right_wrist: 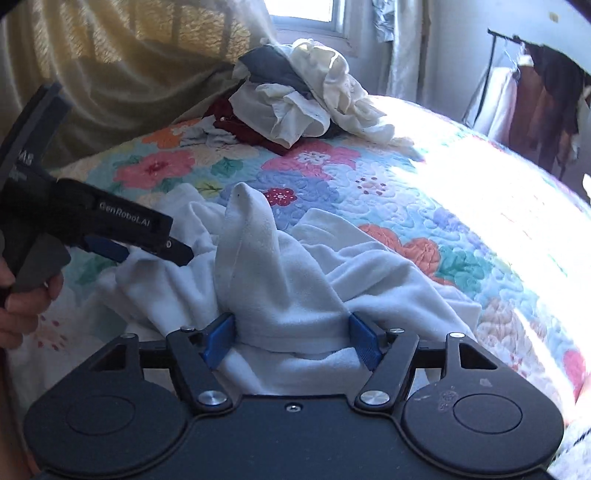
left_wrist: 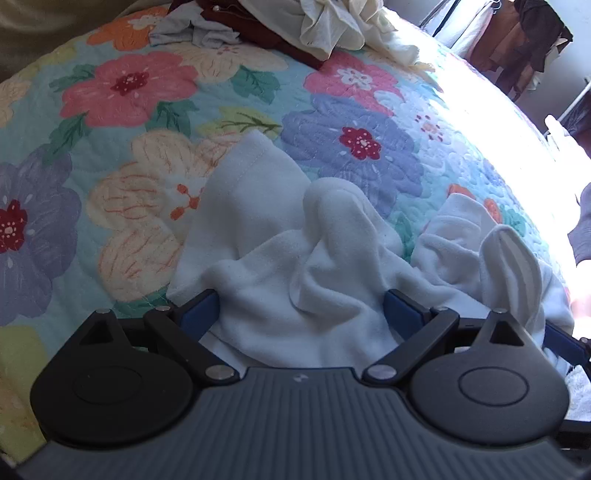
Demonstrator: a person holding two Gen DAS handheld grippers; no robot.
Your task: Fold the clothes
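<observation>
A crumpled white fleece garment (left_wrist: 280,236) (right_wrist: 266,266) lies bunched on the floral quilt (left_wrist: 129,88) (right_wrist: 454,236), with folds standing up in peaks. My left gripper (left_wrist: 301,314) stands wide open over its near edge; cloth lies between the blue pads (left_wrist: 201,314) without being pinched. In the right wrist view the left gripper (right_wrist: 147,253) comes in from the left and rests on the garment. My right gripper (right_wrist: 291,341) is open too, with a thick bunch of the fabric filling the gap between its blue pads (right_wrist: 221,339).
A heap of unfolded clothes (left_wrist: 325,29) (right_wrist: 303,99) in cream, grey and dark red sits at the far side of the bed. A hand (right_wrist: 26,306) holds the left gripper's handle. A clothes rack (right_wrist: 539,96) stands at the right, beyond the sunlit bed edge.
</observation>
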